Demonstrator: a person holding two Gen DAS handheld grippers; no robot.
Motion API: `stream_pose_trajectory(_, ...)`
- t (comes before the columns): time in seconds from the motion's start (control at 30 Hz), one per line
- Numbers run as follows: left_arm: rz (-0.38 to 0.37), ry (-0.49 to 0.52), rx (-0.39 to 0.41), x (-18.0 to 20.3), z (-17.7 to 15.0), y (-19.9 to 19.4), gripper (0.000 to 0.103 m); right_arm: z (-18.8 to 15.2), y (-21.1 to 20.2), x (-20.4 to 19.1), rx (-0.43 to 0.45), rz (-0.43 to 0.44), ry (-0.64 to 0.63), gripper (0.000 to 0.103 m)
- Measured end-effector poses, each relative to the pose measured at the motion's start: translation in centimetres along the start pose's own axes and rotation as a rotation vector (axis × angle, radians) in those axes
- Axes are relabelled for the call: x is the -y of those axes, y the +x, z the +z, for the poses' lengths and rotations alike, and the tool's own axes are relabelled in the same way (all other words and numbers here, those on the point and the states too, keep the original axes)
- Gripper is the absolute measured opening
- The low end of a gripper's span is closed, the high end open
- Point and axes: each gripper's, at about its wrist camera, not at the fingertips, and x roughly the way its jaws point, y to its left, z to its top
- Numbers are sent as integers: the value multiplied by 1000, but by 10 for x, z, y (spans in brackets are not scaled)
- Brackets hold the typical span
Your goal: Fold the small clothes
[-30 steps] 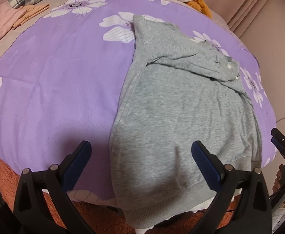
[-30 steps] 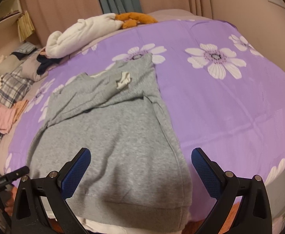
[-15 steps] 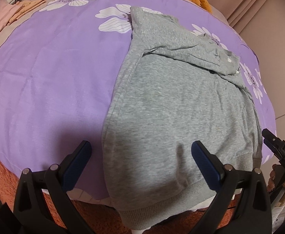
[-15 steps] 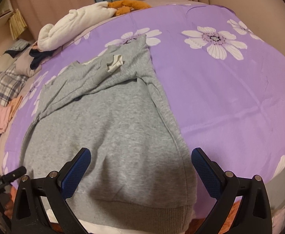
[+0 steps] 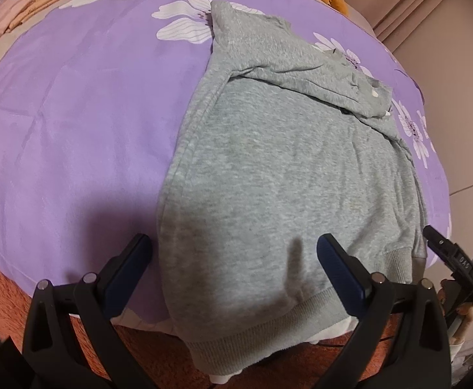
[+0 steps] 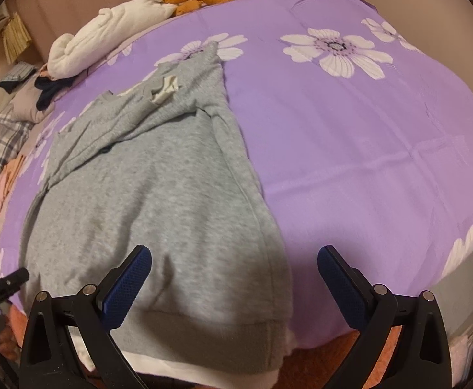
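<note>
Sweater (image 5: 288, 175), grey, w/ sleeves already crossed over its chest, is laid flat on the purple sheet (image 5: 74, 129), hem draped off the bed edge, so each hem corner is framed betw. released jaws of left gripper (image 5: 233, 259) & right gripper (image 6: 235, 269), prob. for a lengthwise fold.

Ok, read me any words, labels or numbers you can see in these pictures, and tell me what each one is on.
"DAS", or something close to it: small pale characters on the black finger of the right gripper, seen at the edge of the left wrist view, tilted and hard to read for certain.
The pale tag at the neck of the grey sweatshirt: no print can be made out.
No other text shows.
</note>
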Motion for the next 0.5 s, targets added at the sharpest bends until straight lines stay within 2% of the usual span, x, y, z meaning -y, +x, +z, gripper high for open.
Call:
stream_pose_trajectory(0.27, -31, 6, -30, 2, -10, -3, 99, -13, 2, 6, -58, 16, 11, 102)
stream_pose_trajectory(0.43, -62, 7, -45, 1, -17, -5, 91, -21, 3, 5, -92, 47, 3, 102)
stream_pose_trajectory(0.5, -74, 6, -48, 2, -19, -5, 86, -25, 7, 6, -110, 101, 29, 102)
